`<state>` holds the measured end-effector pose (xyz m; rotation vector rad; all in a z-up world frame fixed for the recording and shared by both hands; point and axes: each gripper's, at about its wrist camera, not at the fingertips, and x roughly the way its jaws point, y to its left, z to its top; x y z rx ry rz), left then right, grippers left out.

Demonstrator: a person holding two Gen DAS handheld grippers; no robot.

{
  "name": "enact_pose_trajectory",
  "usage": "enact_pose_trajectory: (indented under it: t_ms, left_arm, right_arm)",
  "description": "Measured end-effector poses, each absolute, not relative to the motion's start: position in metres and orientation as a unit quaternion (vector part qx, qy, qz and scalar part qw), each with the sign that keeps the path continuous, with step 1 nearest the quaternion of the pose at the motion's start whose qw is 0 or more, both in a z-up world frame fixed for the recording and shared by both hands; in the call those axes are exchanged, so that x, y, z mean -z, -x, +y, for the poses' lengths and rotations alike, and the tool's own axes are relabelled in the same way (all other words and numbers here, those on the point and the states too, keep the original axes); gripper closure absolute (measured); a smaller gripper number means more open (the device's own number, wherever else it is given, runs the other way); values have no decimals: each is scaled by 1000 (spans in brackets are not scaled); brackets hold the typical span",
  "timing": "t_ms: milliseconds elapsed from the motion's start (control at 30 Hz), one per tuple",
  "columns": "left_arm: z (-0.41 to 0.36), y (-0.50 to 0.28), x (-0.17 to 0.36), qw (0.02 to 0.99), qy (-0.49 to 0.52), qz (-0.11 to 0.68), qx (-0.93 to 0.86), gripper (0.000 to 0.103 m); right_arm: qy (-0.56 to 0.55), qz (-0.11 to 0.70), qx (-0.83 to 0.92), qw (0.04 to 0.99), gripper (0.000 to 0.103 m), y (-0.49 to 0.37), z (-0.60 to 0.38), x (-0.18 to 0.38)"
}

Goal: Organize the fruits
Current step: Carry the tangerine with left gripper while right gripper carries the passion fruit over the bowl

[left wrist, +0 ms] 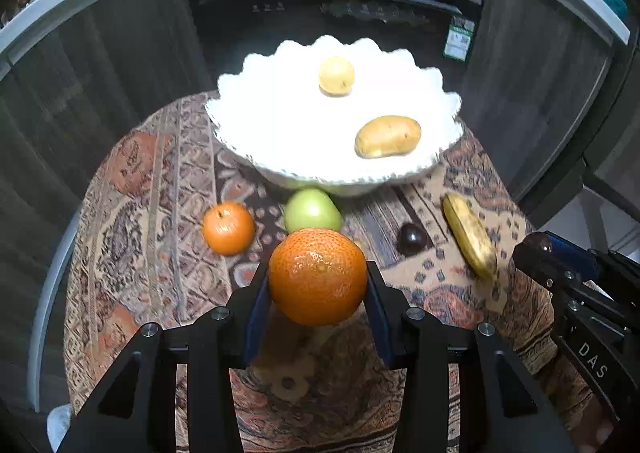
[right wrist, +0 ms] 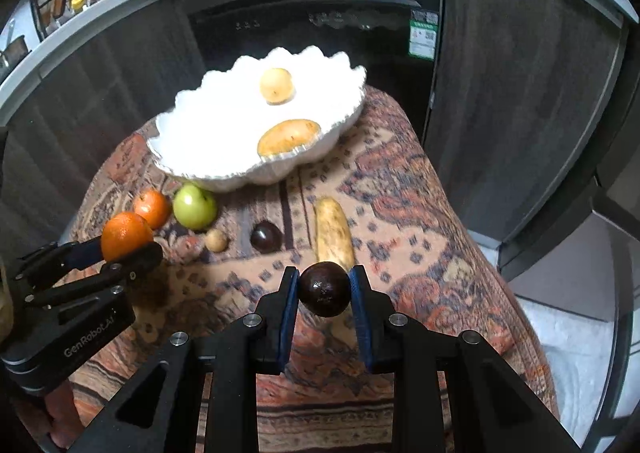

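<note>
While the left gripper [left wrist: 318, 281] is clamping a large orange [left wrist: 318, 277] between its blue pads, the right gripper [right wrist: 325, 289] is squeezing a dark round fruit [right wrist: 325, 288] in the same way, both fruits hanging clear above the patterned cloth [left wrist: 160, 181]. Ahead of the left gripper, just past the held orange, a green apple [left wrist: 312, 209] is sitting against the near wall of a white scalloped bowl [left wrist: 248, 125], and a smaller orange [left wrist: 228, 228] is lying to the apple's left. Further ahead, inside the bowl, a round yellow fruit [left wrist: 336, 75] and an oblong yellowish-brown piece [left wrist: 388, 136] are resting apart from each other. Ahead of the right gripper, a banana [right wrist: 334, 231] is lying lengthwise on the cloth, almost directly beyond the held dark fruit. To the banana's left, another dark round fruit [right wrist: 265, 237] and a small tan one [right wrist: 216, 240] are sitting side by side. The left gripper is showing at the far left of the right wrist view.
</note>
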<state>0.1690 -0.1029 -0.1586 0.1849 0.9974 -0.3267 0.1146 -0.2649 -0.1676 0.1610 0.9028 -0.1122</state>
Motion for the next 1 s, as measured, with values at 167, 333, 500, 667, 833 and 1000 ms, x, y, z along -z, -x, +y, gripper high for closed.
enact_pose_trajectory:
  t_ms: [167,333,500,667,833,1000]
  left_arm:
    - [-97,-187,146,868,-87,464,153,59]
    - [-96,-208,136,874,-84,454,150,59]
    - [-98,-230,131,877,-82,449,149,59]
    - [-102,-255,132,878,-80,449,147,59]
    - [-108,-277,137,876,-74,453,145,59]
    - [-114,-297,145,874,-73,458,143,59]
  right_arm:
    - [-76,416,48,905,76,-134,-261,150]
    - [-72,405,43,910,76,-155,-260,140]
    - [-74,397,43,914,76,-180,-264,132]
    - [-77,394,46,915,76,-204,-269,132]
    - [-80,393,49,915,76,-229,-276,133]
    - [-81,392,56,915,76,-254,-285,135]
